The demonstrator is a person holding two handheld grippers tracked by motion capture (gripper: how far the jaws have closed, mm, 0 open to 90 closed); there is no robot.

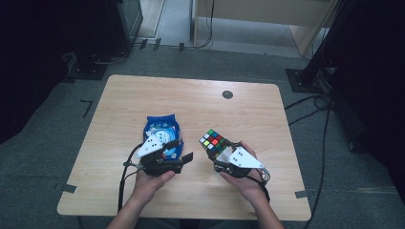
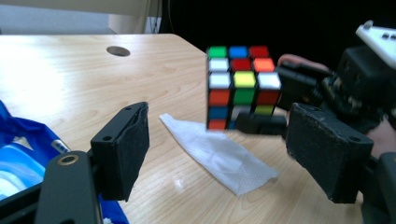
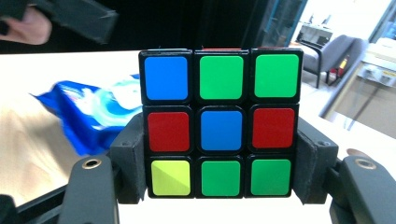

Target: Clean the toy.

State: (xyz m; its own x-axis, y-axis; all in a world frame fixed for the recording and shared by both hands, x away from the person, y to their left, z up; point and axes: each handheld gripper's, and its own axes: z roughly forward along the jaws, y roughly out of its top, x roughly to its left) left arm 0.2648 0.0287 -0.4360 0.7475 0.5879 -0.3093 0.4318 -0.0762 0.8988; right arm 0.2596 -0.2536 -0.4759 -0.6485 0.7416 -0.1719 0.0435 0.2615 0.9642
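Multicoloured puzzle cube (image 3: 220,122) is being pinched between the right gripper (image 1: 224,155) pads, lifted off the table (image 1: 191,102), probably for moving; the left gripper (image 2: 233,154) is being held spread, empty, near the blue packet (image 1: 162,129).

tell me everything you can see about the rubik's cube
The Rubik's cube is a three-by-three puzzle of glossy black plastic with scrambled stickers: blue, green, red, yellow, white and orange. The right gripper clamps it by two opposite sides at its lower rows, holding it upright above the wooden table, right of the blue snack bag. Nothing else touches it.
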